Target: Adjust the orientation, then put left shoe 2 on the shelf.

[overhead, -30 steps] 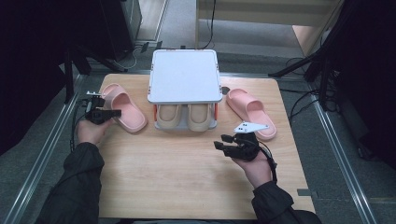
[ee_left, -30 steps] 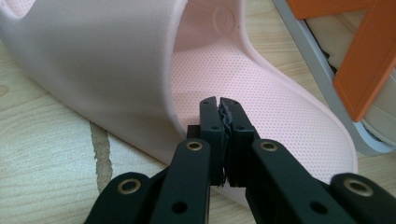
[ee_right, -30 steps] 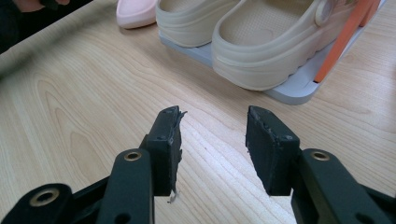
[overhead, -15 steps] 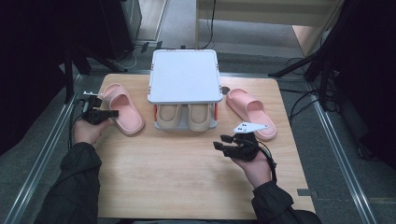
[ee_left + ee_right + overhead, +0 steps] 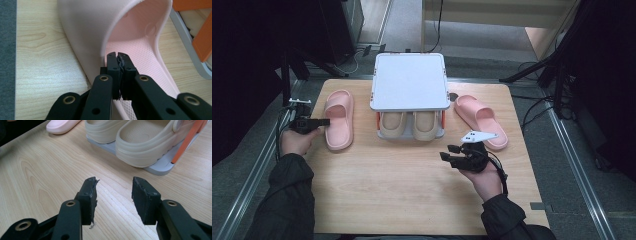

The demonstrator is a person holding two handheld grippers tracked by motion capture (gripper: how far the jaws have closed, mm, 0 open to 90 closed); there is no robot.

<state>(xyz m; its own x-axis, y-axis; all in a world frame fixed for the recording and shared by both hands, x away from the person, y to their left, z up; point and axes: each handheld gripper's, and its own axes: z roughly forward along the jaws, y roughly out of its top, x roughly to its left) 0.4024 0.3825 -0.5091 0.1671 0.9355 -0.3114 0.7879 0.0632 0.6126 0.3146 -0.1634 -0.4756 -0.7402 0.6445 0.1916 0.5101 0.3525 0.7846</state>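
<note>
A pink slipper (image 5: 338, 120) lies on the left of the wooden table (image 5: 402, 200), heel toward me. My left gripper (image 5: 324, 121) reaches onto it from the left. In the left gripper view its jaws (image 5: 116, 53) are pressed together at the side rim of that slipper (image 5: 140, 37), just under the strap. A second pink slipper (image 5: 481, 120) lies to the right of the rack. My right gripper (image 5: 447, 152) hovers near the front right, open and holding nothing (image 5: 113, 187).
A small shoe rack with a white top (image 5: 409, 80) stands at the back middle. On its lower shelf sit two beige clogs (image 5: 393, 125) (image 5: 424, 125), which lie close ahead in the right gripper view (image 5: 152, 145). Black stands and cables surround the table.
The left slipper has swung from a slant to nearly straight, its middle drawn left with my left gripper. The right gripper has drifted slightly toward me.
</note>
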